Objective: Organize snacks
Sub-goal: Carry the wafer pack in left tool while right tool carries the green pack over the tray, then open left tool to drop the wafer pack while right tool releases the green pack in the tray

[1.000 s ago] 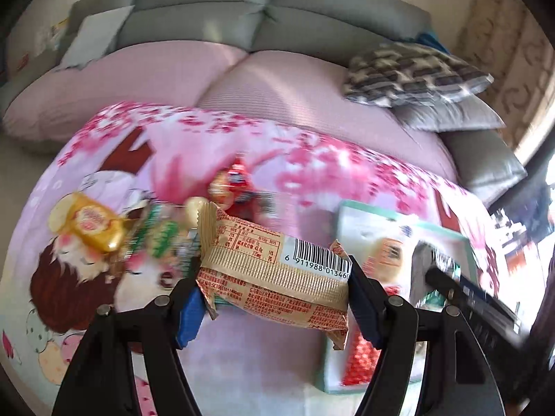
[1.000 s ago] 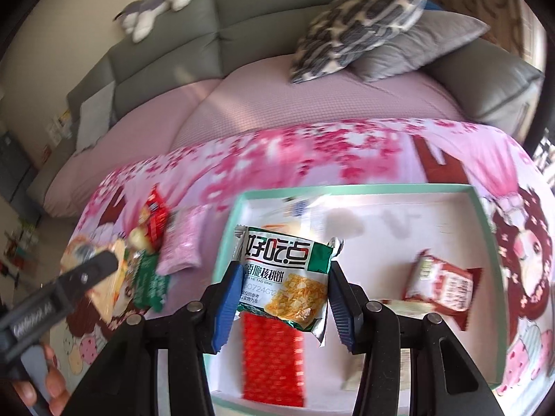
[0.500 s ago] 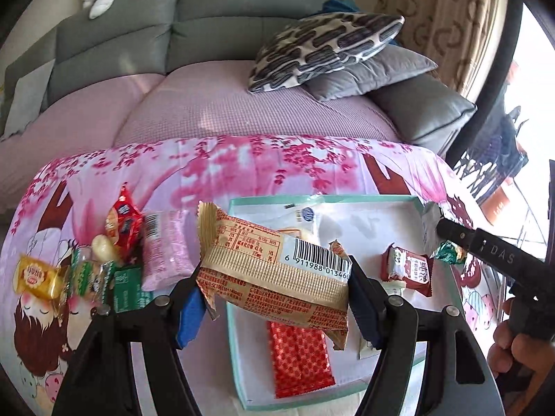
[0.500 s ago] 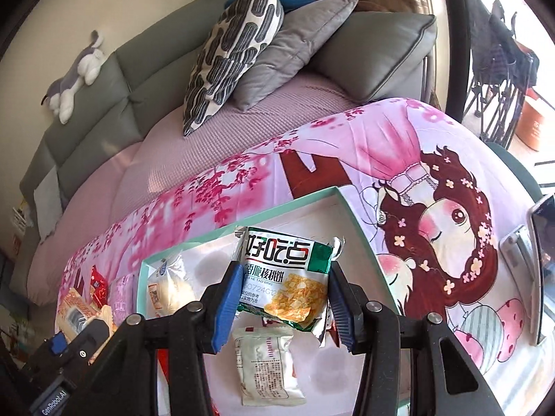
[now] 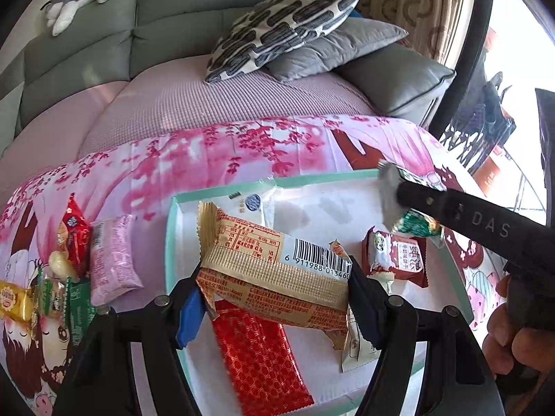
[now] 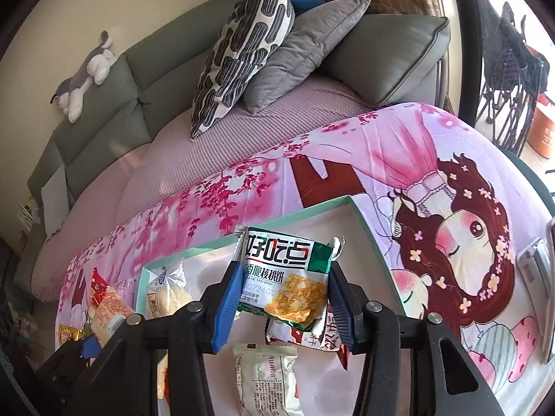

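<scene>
Jaws have carried both packets over the tray [image 5: 171, 242].

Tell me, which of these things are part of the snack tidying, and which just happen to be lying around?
Part of the job:
- tan barcode packet in the left tongs
- green-and-white packet in the right tongs
- mint-rimmed tray
- red packet in the tray
- pink packet and other loose snacks beside the tray

Just lying about:
- patterned cushion
- grey cushion
- plush toy
- sofa
</scene>
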`<state>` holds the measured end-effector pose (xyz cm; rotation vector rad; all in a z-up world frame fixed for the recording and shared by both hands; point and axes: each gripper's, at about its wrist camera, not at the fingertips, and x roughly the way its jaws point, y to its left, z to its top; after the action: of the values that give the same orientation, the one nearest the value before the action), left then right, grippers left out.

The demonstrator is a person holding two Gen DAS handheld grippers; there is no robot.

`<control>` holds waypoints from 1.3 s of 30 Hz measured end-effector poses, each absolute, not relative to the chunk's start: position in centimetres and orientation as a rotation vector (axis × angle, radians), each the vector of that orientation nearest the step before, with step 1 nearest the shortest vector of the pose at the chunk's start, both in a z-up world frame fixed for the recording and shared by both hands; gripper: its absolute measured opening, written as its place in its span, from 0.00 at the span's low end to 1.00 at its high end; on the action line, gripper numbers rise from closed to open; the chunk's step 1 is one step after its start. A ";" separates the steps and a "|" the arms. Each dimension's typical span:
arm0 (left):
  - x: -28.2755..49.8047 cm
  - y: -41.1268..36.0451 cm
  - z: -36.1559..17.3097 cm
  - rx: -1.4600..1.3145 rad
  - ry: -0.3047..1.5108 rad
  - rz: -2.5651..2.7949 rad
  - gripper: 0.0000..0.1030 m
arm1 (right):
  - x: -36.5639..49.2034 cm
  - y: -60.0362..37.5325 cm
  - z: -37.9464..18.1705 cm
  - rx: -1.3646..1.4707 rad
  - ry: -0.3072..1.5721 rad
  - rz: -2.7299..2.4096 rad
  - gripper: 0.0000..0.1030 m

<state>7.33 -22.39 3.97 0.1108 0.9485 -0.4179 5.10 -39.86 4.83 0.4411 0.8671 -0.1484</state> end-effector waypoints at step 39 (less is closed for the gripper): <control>9.1 -18.4 4.6 0.013 0.911 -0.234 0.92 | 6.0 -38.2 3.1 0.367 0.996 -0.142 0.60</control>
<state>9.10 -18.44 4.58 0.0126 0.9114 -0.2345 6.05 -38.19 3.11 0.3666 0.9960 -0.1422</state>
